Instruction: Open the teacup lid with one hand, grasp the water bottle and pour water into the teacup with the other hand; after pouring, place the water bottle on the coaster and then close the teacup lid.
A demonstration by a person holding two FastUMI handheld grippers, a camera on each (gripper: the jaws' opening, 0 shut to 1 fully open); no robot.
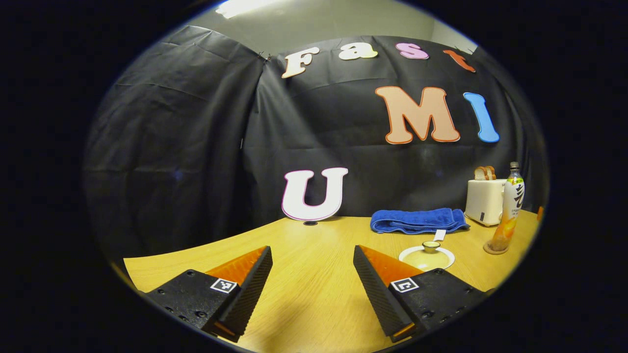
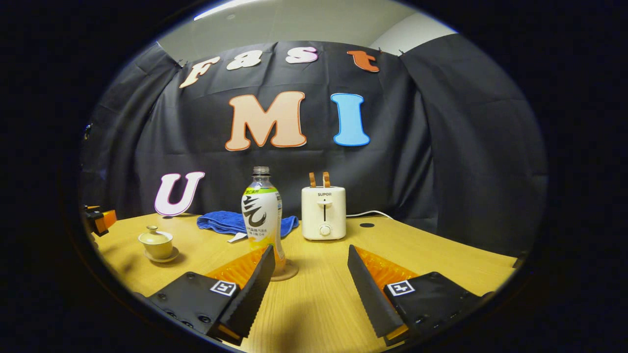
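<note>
We see a light wooden table (image 2: 441, 255) with a white toaster (image 2: 323, 213) and a folded blue towel (image 2: 225, 221) at the back. The clear plastic water bottle (image 2: 262, 215) stands upright on a round coaster (image 2: 289, 272). Left of it sits the small cream teacup (image 2: 156, 243) on a saucer, its lid (image 1: 431, 246) on. The fingers of the left gripper (image 1: 312, 269) and the right gripper (image 2: 310, 267) are wide apart and hold nothing.

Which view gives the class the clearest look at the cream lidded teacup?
The right gripper view: the cream lidded teacup stands in full profile on its saucer, lid on. The left gripper view shows it lower right, partly hidden behind the left gripper.
</note>
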